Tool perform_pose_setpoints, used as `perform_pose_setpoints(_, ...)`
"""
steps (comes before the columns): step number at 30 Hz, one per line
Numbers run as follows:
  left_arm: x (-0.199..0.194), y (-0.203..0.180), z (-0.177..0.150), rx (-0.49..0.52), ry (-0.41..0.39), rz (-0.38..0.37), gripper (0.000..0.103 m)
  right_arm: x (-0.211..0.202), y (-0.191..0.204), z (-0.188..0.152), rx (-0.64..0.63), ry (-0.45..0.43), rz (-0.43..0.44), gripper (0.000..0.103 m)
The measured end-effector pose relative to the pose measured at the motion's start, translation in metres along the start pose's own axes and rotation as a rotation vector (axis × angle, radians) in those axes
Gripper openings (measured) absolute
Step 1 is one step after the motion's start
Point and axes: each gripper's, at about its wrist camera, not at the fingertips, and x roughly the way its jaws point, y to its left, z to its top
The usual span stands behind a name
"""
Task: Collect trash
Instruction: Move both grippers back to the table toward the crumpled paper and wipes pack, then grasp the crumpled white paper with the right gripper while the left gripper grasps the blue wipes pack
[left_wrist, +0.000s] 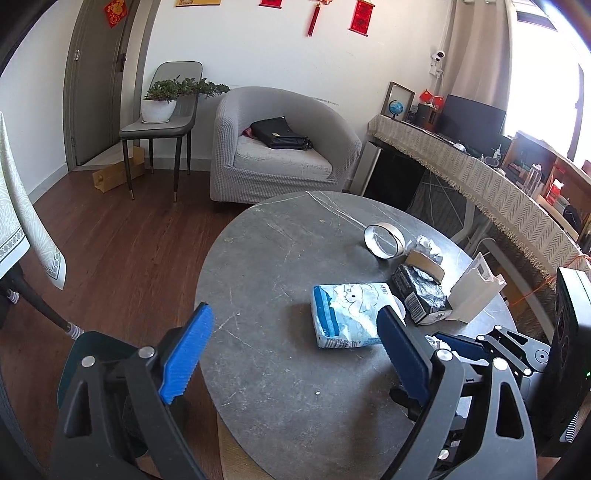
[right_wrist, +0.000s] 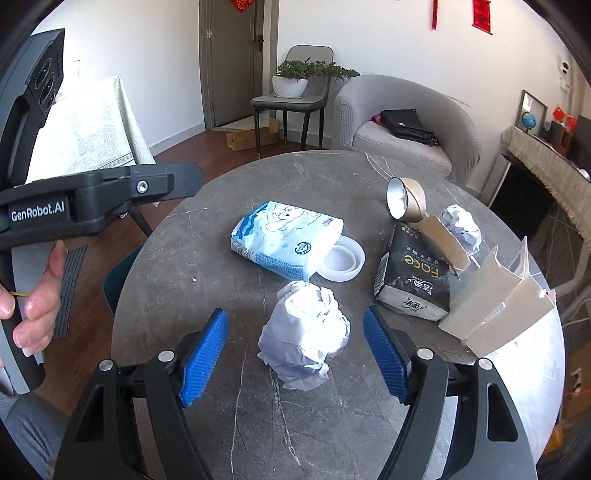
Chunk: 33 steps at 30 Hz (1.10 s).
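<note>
Pickup step judged in hand: the crumpled paper ball (right_wrist: 304, 334) is straddled, untouched, by the released right gripper (right_wrist: 295, 354). Closing is required next. The left gripper (left_wrist: 291, 354) is held released, empty.

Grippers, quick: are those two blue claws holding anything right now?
Left gripper: open, holding nothing.
Right gripper: open, with a crumpled paper ball between the fingers, not gripped.

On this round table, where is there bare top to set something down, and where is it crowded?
Bare: the table's half toward the armchair, and the near strip in front of the blue tissue pack. Crowded: the side with the tape roll, black pack, paper bag and crumpled paper.
</note>
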Motion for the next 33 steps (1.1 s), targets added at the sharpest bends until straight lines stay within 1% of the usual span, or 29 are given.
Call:
perform_pose_setpoints(2, 0.008, -0.005, -0.001, -0.004, 0.022, -0.025, 0.092, 0.004, -0.003, 0.001, 0.009, 0.004, 0.0, 0.054)
perform_pose_setpoints(3, 0.012, -0.008, -0.002, -0.01, 0.034, -0.04, 0.092, 0.005, -0.005, 0.001, 0.009, 0.012, 0.006, 0.044)
perform_pose_setpoints(4, 0.016, -0.01, -0.003, -0.017, 0.043, -0.053, 0.092, 0.004, -0.006, 0.001, 0.012, 0.012, 0.01, 0.043)
perform_pose_setpoints(8, 0.029, -0.017, -0.004, -0.037, 0.062, -0.082, 0.092, -0.008, -0.018, -0.003, 0.021, -0.002, 0.0, 0.043)
perform_pose_setpoints(12, 0.04, -0.025, -0.006, -0.027, 0.076, -0.09, 0.092, -0.023, -0.036, -0.007, 0.05, -0.02, -0.006, 0.043)
perform_pose_setpoints(15, 0.049, -0.028, -0.009, -0.031, 0.09, -0.088, 0.092, -0.028, -0.049, -0.011, 0.076, -0.022, -0.009, 0.043)
perform_pose_setpoints(18, 0.057, -0.032, -0.01, -0.04, 0.108, -0.103, 0.092, -0.03, -0.058, -0.015, 0.095, -0.02, -0.008, 0.043)
perform_pose_setpoints(20, 0.06, -0.037, -0.009, -0.028, 0.109, -0.121, 0.092, -0.033, -0.062, -0.016, 0.102, -0.023, -0.009, 0.043)
perform_pose_setpoints(22, 0.063, -0.041, -0.008, -0.008, 0.108, -0.105, 0.092, -0.036, -0.064, -0.018, 0.106, -0.026, -0.007, 0.043)
perform_pose_setpoints(25, 0.069, -0.042, -0.006, -0.018, 0.132, -0.084, 0.092, -0.038, -0.065, -0.019, 0.104, -0.028, -0.005, 0.043)
perform_pose_setpoints(30, 0.073, -0.041, -0.005, -0.022, 0.141, -0.074, 0.092, -0.04, -0.064, -0.018, 0.103, -0.032, 0.004, 0.043)
perform_pose_setpoints(33, 0.075, -0.042, -0.004, -0.006, 0.147, -0.064, 0.091, -0.038, -0.061, -0.017, 0.091, -0.028, 0.007, 0.043)
